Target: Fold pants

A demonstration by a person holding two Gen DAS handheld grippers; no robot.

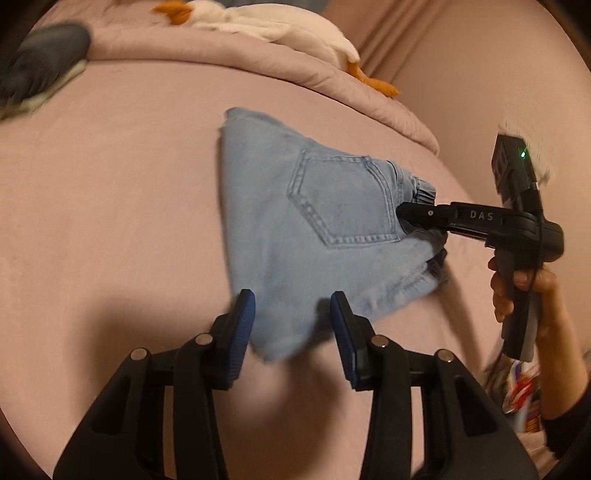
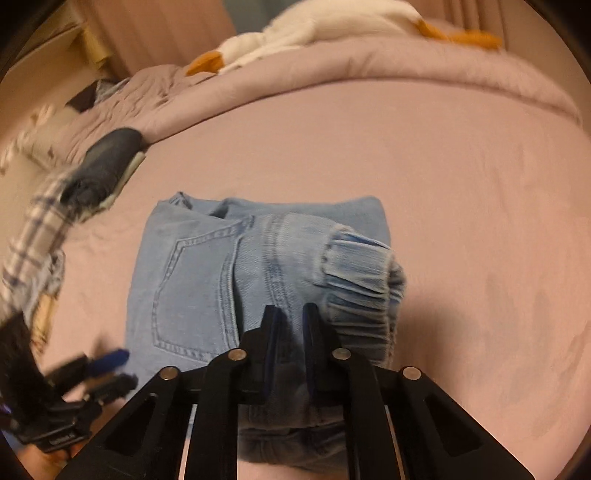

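Lifting now risks unfolding: the right gripper (image 2: 290, 325) pinches only the waistband of the folded pants (image 1: 314, 221) lying on the bed (image 1: 110, 221); the left gripper (image 1: 291, 317) hangs open, gripping nothing.

Bed sheet (image 1: 110, 206), pale pink, smooth, fills most of both views. Quilted pink comforter (image 2: 369, 62) bunched along far edge. Pink curtain (image 1: 399, 33) in folds behind it. Warm, dim indoor light, soft shadows.
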